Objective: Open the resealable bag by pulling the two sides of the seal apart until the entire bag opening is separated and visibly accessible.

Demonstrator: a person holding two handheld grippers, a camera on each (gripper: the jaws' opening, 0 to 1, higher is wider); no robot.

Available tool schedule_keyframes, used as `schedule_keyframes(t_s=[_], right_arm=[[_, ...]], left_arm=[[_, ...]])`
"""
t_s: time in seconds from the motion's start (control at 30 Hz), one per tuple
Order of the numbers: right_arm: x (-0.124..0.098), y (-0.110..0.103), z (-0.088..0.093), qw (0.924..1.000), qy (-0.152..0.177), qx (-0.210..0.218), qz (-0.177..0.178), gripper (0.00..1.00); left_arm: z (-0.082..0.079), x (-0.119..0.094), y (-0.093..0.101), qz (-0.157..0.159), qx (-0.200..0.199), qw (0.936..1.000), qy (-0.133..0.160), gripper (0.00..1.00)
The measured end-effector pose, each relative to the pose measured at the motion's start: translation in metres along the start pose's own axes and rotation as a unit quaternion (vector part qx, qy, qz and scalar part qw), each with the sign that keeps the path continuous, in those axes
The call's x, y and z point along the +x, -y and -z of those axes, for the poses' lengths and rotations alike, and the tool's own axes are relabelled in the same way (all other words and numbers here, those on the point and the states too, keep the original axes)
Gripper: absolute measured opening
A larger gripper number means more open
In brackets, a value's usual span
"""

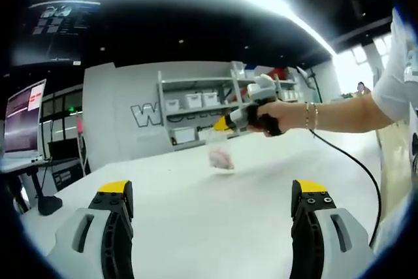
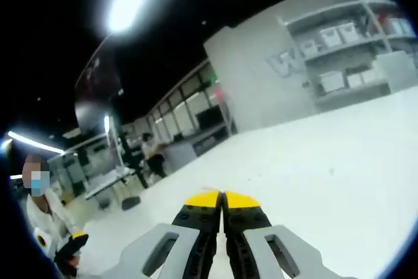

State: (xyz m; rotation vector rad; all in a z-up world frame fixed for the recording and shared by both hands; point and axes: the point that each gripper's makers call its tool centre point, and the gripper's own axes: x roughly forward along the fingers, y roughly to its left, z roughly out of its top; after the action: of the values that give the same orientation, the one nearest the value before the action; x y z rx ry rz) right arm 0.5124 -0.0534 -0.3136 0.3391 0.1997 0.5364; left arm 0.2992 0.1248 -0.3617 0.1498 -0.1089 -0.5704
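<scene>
Left gripper view, left to right. A computer monitor with a red-and-white screen (image 1: 25,119) stands at the left edge on a side desk. A grey partition wall with large white lettering (image 1: 124,115) runs behind the white desk (image 1: 215,220). A grey metal shelving rack with white storage boxes (image 1: 196,106) stands against that wall.

The left gripper (image 1: 215,195), grey with black inner faces and yellow tips, rises from the bottom of this view. Its jaws stand wide apart with nothing between them, over bare desk surface.

Right of centre, a person's hand (image 1: 277,117), with a bracelet at the wrist, carries the right gripper (image 1: 223,124), which enters from the right. A small clear resealable plastic bag with pale pink contents (image 1: 219,151) hangs from that gripper's yellow tips, above the desk and not touching it; the bag is blurred, so the state of its seal cannot be read. A black cable (image 1: 356,168) trails down from the hand.

Right gripper view. At the lower left a person in a white coat (image 2: 46,217) stands beside the desk; further figures are in the background. The jaws here are pressed together, yellow tips touching. The clamped bag edge cannot be made out between them in this view.
</scene>
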Motion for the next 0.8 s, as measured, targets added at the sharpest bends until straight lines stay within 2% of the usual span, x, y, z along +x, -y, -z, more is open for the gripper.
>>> schedule_keyframes(t_s=[0.27, 0.47, 0.8], right_arm=[[0.012, 0.006, 0.0, 1.0, -0.001, 0.0, 0.008, 0.0], [0.025, 0.017, -0.003, 0.9998, -0.006, -0.001, 0.019, 0.0], [0.046, 0.032, -0.016, 0.9993, -0.004, -0.014, 0.035, 0.0]], left_arm=[[0.003, 0.0, -0.006, -0.003, 0.0, 1.0, -0.007, 1.0], [0.002, 0.004, -0.01, -0.004, -0.002, 1.0, -0.006, 1.0], [0.003, 0.009, -0.016, -0.003, -0.005, 0.9999, -0.01, 1.0]])
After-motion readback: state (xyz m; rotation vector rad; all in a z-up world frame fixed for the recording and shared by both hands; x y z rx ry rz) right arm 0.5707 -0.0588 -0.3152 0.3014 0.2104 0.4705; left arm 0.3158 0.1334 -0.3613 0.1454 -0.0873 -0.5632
